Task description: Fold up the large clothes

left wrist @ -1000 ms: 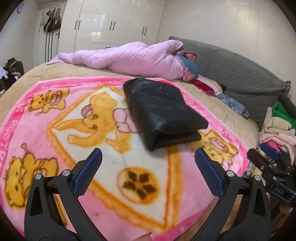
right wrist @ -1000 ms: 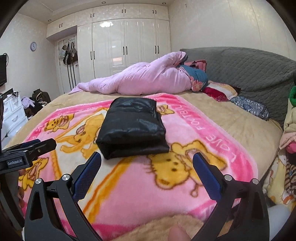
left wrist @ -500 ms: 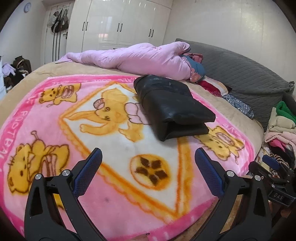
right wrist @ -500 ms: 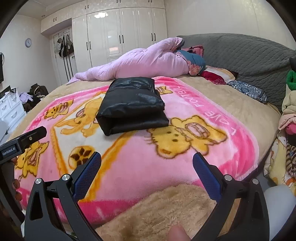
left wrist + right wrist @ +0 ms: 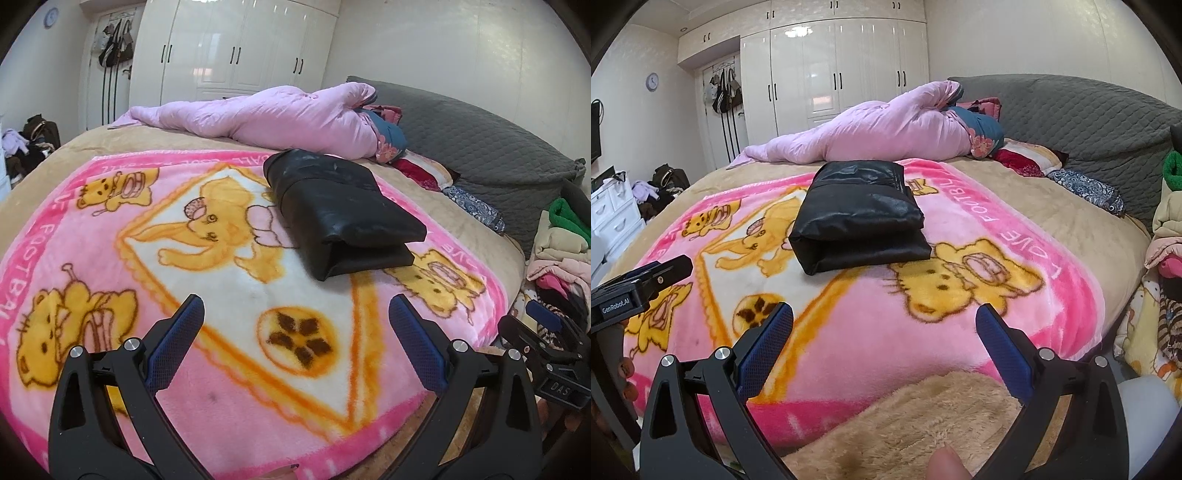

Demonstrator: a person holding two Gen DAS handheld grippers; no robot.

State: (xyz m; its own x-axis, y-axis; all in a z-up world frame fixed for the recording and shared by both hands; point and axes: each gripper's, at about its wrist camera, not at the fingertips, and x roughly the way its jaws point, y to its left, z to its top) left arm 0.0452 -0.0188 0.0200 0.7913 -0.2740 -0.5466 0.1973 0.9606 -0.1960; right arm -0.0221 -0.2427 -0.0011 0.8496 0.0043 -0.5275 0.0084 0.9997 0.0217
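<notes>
A black garment [image 5: 340, 214] lies folded into a thick rectangle on the pink cartoon blanket [image 5: 110, 229]; it also shows in the right wrist view [image 5: 860, 218]. My left gripper [image 5: 293, 314] is open and empty, held back from the garment over the blanket's near part. My right gripper [image 5: 884, 321] is open and empty, above the blanket's near edge [image 5: 960, 332], well short of the garment. The left gripper's body shows at the left of the right wrist view [image 5: 639, 288].
A rolled pink duvet [image 5: 280, 114] lies across the far side of the bed. A grey quilted headboard [image 5: 480, 140] stands at the right. A pile of clothes [image 5: 557, 251] sits off the bed's right side. White wardrobes [image 5: 834, 74] line the back wall.
Both grippers have drawn back from the folded garment toward the near edge of the bed. Both stay open and empty. The garment has not moved.
</notes>
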